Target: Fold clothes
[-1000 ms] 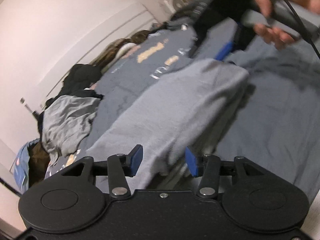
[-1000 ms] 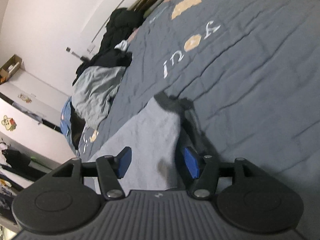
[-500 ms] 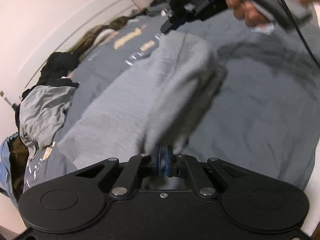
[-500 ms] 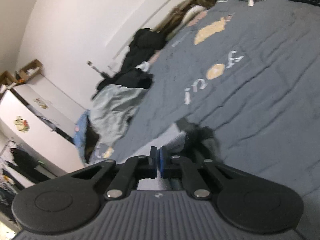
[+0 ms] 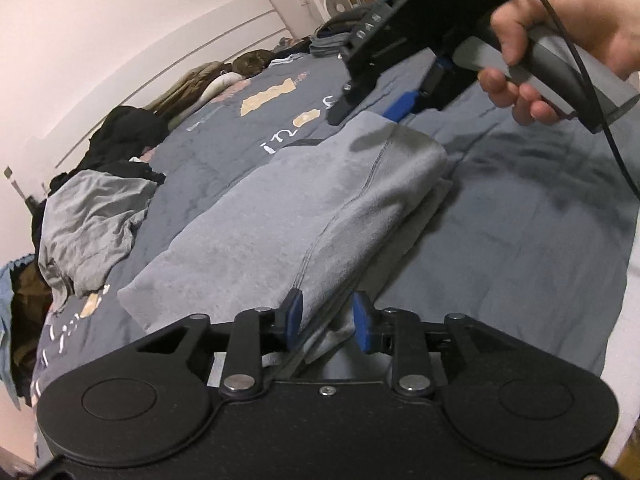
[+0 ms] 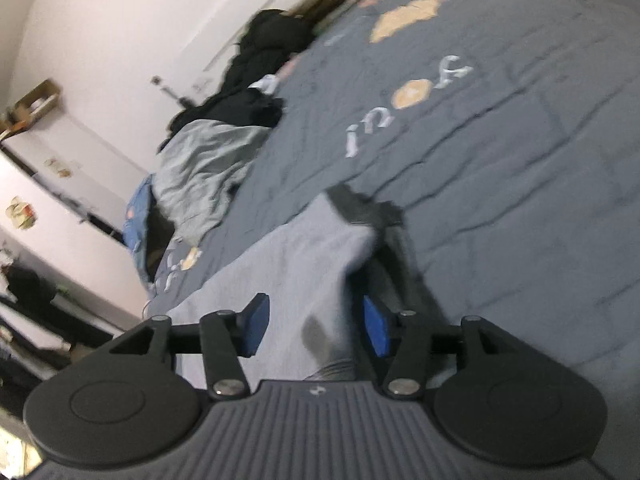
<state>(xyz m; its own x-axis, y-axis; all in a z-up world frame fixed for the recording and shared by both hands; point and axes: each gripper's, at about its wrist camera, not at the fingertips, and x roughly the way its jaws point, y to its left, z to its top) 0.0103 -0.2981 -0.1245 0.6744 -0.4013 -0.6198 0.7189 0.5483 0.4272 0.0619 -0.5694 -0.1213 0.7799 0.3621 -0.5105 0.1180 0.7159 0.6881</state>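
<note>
Bedding is filling most of both views: a dark grey quilt (image 5: 520, 216) with pale lettering and tan patches is spreading across the bed toward a white wall (image 5: 120, 40). Along the quilt's far edge, a heap of unfolded clothes (image 5: 88, 216) is lying crumpled, grey fabric on top and black garments behind it.

Nearer the cameras, a light grey garment (image 5: 288, 216) is lying on the quilt, doubled over on itself so that a thick folded edge is facing the right side of the left wrist view.

The left gripper (image 5: 326, 318) is sitting at the near end of that fold; its jaws have just been opening, and the cloth is lying between the blue pads without being pinched. The right gripper (image 6: 316, 326) is sitting at the garment's far corner, its jaws likewise just opened, grey fabric loose between them. The person's right hand (image 5: 560, 32) is wrapping around its handle.
</note>
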